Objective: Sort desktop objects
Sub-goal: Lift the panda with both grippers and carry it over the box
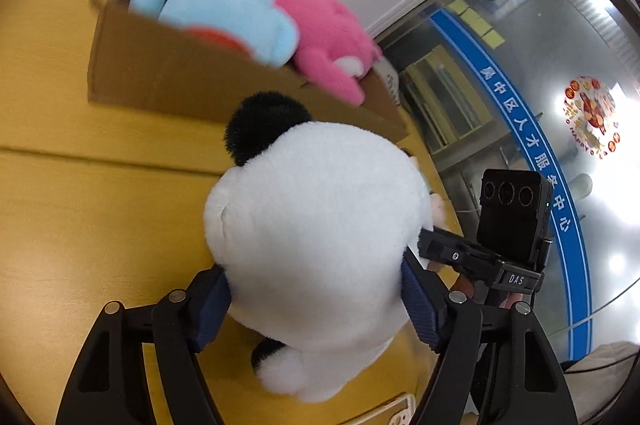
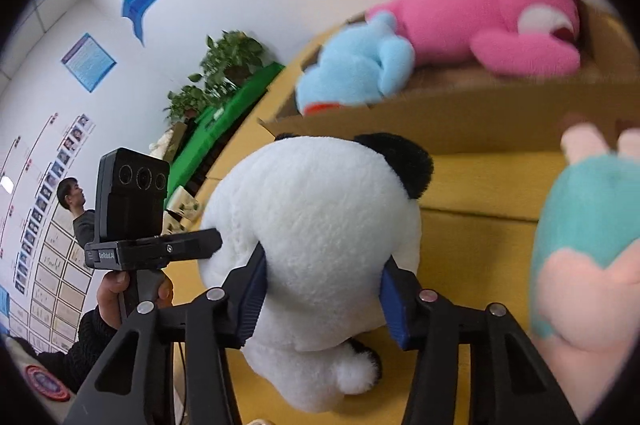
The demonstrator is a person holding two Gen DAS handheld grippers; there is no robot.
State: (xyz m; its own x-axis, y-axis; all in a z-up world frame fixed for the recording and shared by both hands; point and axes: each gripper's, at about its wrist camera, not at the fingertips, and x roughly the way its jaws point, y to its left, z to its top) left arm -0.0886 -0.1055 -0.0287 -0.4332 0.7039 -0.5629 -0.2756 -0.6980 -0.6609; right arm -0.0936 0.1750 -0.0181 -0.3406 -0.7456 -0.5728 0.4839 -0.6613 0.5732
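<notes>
White plush panda (image 1: 316,225) above yellow table (image 1: 100,193)

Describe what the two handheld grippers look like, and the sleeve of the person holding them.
Both the left gripper and right gripper have black angular linkage arms with silver pivot bolts and ribbed dark blue pads. Each carries a black three-lens camera block. The sleeve is dark.

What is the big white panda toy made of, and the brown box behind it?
The panda toy looks like soft plush fabric: its white surface is fuzzy and matte, with a fluffy black ear, and it bulges between the gripper pads. The box looks like plain cardboard: flat, dull brown walls with thin bent flaps. What fills the toy cannot be seen.
</notes>
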